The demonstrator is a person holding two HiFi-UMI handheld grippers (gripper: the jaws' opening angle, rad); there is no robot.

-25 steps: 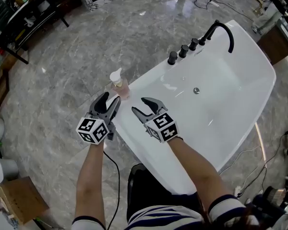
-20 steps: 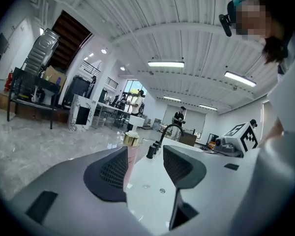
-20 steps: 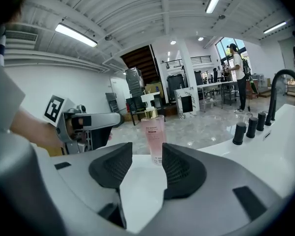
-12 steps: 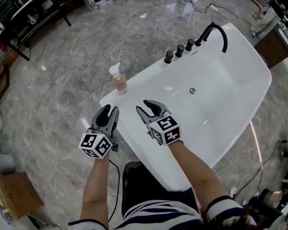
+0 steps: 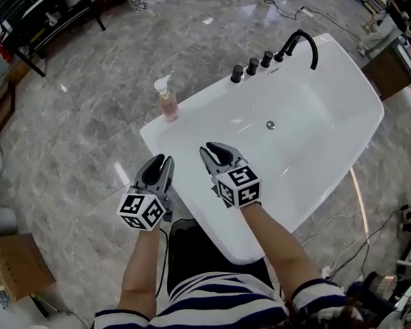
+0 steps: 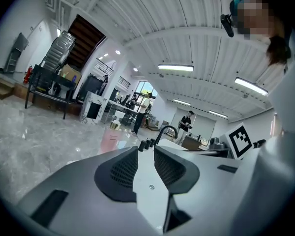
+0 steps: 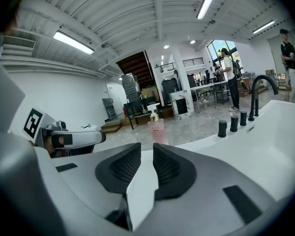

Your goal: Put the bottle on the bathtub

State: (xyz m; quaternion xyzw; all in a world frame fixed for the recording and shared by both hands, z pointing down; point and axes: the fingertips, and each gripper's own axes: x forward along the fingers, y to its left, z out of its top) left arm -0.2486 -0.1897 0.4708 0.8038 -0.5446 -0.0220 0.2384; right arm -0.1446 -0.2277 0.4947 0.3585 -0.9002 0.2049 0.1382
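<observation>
Left gripper (image 5: 163,160) (image 6: 146,149): fingers have just been closing and are now standing at a narrow gap, gripping nothing. Right gripper (image 5: 216,147) (image 7: 146,145): same finding, fingers narrow after closing, nothing between them.

The left gripper is hanging over the floor (image 5: 82,122) just beside the near rim of the bathtub (image 5: 205,94); the right one is hanging over that rim, pointing into the basin. Open room is lying ahead of both.

The bottle (image 5: 167,105) (image 7: 156,127) is standing upright on the tub's corner rim, well apart from both grippers and near the outer edge.

Three knobs (image 5: 252,67) and a black faucet (image 5: 301,43) are occupying the far rim beyond it. A cardboard box (image 5: 17,279) is sitting on the floor, well clear.
</observation>
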